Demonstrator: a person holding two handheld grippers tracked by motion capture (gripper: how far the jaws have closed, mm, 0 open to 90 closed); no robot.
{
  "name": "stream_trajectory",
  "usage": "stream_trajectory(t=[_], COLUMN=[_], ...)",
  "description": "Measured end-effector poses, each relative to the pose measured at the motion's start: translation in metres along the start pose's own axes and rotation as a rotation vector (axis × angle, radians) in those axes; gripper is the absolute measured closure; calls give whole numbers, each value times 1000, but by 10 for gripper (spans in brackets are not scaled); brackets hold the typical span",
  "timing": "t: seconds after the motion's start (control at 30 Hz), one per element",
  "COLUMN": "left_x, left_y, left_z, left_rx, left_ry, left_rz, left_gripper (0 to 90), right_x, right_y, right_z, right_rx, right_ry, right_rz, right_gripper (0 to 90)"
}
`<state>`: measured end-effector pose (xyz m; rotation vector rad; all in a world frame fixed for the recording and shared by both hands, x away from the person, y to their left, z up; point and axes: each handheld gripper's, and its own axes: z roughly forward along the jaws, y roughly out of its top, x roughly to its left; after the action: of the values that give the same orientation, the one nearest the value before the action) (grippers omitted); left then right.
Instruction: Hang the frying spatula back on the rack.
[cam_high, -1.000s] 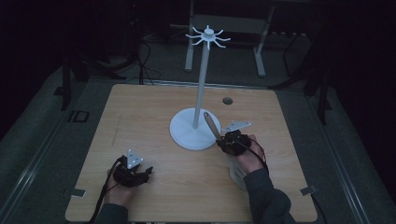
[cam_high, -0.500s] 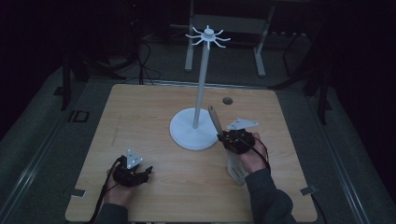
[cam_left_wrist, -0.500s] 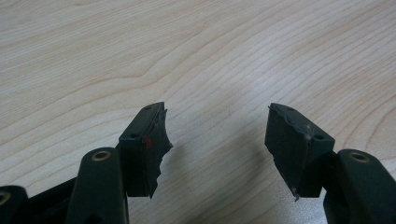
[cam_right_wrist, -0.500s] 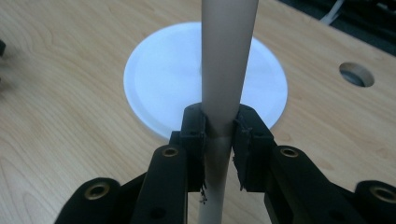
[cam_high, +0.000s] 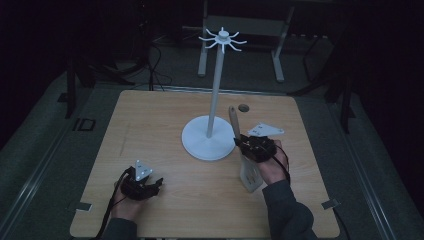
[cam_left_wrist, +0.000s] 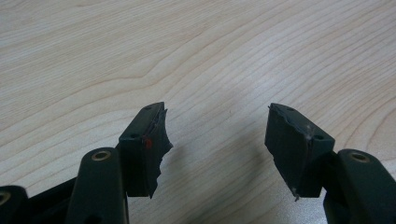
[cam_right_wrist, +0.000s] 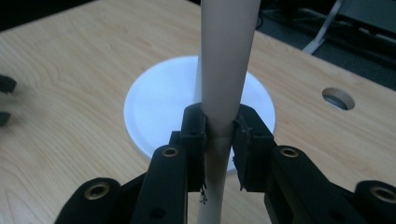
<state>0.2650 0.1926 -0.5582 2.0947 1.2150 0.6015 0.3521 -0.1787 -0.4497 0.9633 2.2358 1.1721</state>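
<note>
A white stand (cam_high: 200, 141) rises from a round base in the middle of the wooden table (cam_high: 150, 120), with a crown of hooks (cam_high: 223, 39) at its top. My right gripper (cam_high: 241, 143) is just right of the base, shut on a utensil's pale handle (cam_high: 233, 120). The handle points up and away, and its flat blade (cam_high: 250, 176) hangs toward the person. In the right gripper view the handle (cam_right_wrist: 229, 60) runs up between the jaws of my right gripper (cam_right_wrist: 219, 135), in front of the white base (cam_right_wrist: 159, 102). My left gripper (cam_high: 152, 184) rests at the near left, open over bare wood (cam_left_wrist: 217, 135).
A small round hole (cam_high: 243, 107) is in the tabletop behind the stand, also in the right gripper view (cam_right_wrist: 338, 98). Dark floor, cables and metal frame legs (cam_high: 280, 55) surround the table. Bare wood lies between the two grippers.
My right gripper has drifted slightly to the right and away with the utensil, whose handle now stands a little closer to the pole. The left gripper has not moved.
</note>
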Motion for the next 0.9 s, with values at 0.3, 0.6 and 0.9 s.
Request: stream_trajectory(t=[0.3,0.6,0.9], left_x=[0,0,0], left_y=[0,0,0], left_z=[0,0,1], left_rx=[0,0,2], left_ry=[2,3,4], left_rz=[0,0,1], left_gripper=[387,387,387], right_x=[-1,-4,-4], right_y=[7,11,19], right_z=[-7,-13,-15], right_rx=[-72,-130,-156], right_ry=[0,1,7], right_rz=[19,34,41], right_gripper=[754,754,754])
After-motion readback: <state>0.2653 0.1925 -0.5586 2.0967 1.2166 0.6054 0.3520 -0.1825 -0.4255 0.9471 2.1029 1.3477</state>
